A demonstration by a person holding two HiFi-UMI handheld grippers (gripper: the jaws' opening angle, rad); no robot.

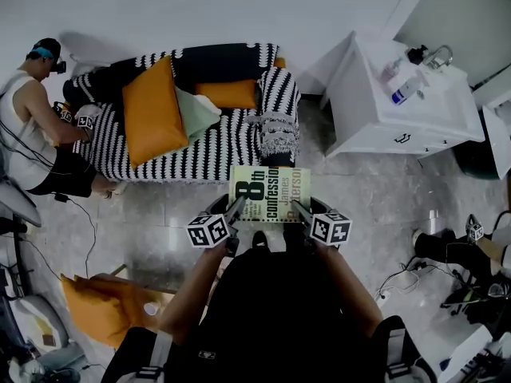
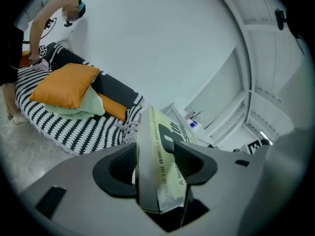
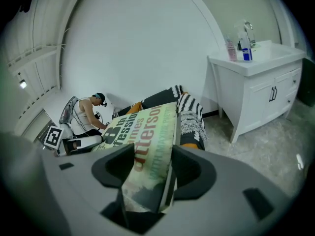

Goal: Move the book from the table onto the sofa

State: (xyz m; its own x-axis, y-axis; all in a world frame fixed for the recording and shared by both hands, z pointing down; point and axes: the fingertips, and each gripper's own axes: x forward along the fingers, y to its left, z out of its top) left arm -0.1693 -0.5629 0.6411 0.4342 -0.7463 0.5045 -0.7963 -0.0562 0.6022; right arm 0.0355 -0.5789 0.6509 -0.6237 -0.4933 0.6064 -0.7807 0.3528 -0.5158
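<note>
Book (image 1: 269,194) is off its counter and in the air, so I judge the lift done and the carry partly done. What is left is to bring it over the seat, lay it down and let go.

Head view: the book hangs flat over the floor (image 1: 375,190), just short of the front edge of the sofa (image 1: 200,154) and not touching it. The left gripper (image 1: 236,207) holds its left side and the right gripper (image 1: 300,207) its right side. On the sofa lie an orange cushion (image 1: 152,110) and a pale green cushion (image 1: 196,112), leaving bare striped seat nearest the book. A person (image 1: 32,126) crouches at the sofa's left end. Right of the sofa stands a white counter (image 1: 383,130) with bottles (image 1: 403,92) on top. I see no box or basket anywhere, and the counter's doors are closed, so what it holds is hidden.

Left gripper view: the fingers (image 2: 197,165) are clamped on the book's edge, one pad on each face. The sofa is ahead and to the left.

Right gripper view: these fingers (image 3: 193,173) likewise pinch the book (image 3: 145,141), cover up. The sofa's near arm (image 3: 189,113) shows just past the book's far edge.
</note>
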